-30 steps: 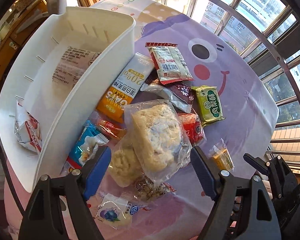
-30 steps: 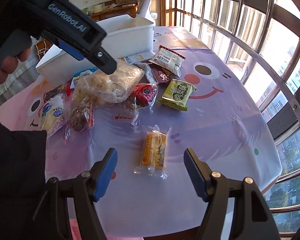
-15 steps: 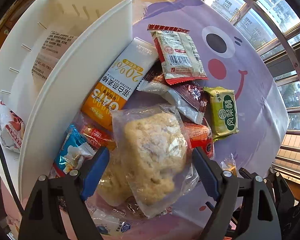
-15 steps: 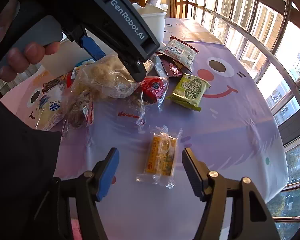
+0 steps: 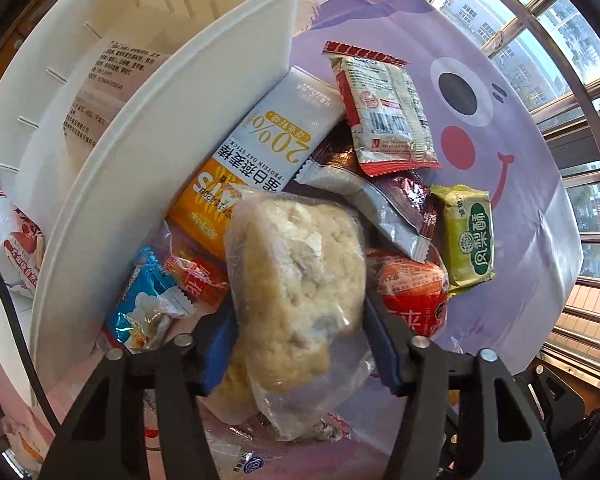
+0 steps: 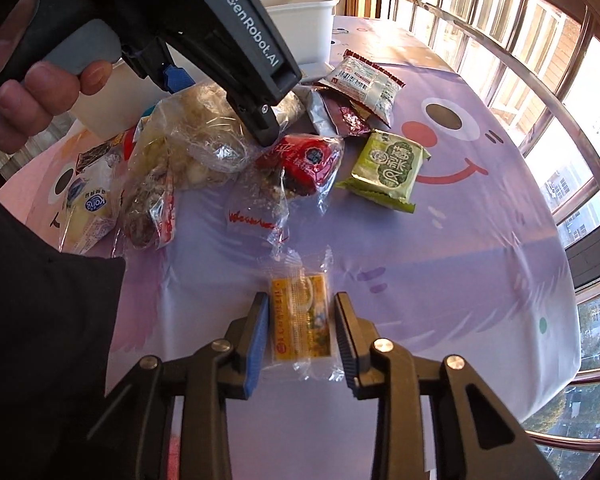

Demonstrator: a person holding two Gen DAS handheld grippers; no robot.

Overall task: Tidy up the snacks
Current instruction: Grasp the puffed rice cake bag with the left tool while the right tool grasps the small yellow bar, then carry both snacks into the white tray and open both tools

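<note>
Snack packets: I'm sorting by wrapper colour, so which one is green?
The green square packet, lying apart at the pile's window-side edge; its neighbours are red, maroon, white-orange or clear.

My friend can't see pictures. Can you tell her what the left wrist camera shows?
The left gripper squeezes a clear bag of pale crumbly cake, its jaws having just closed in. Around it lie snack packets on a purple cartoon tablecloth, beside a white bin.

glossy clear plastic snack wrappers; smooth white plastic bin; matt cloth tablecloth.
</note>
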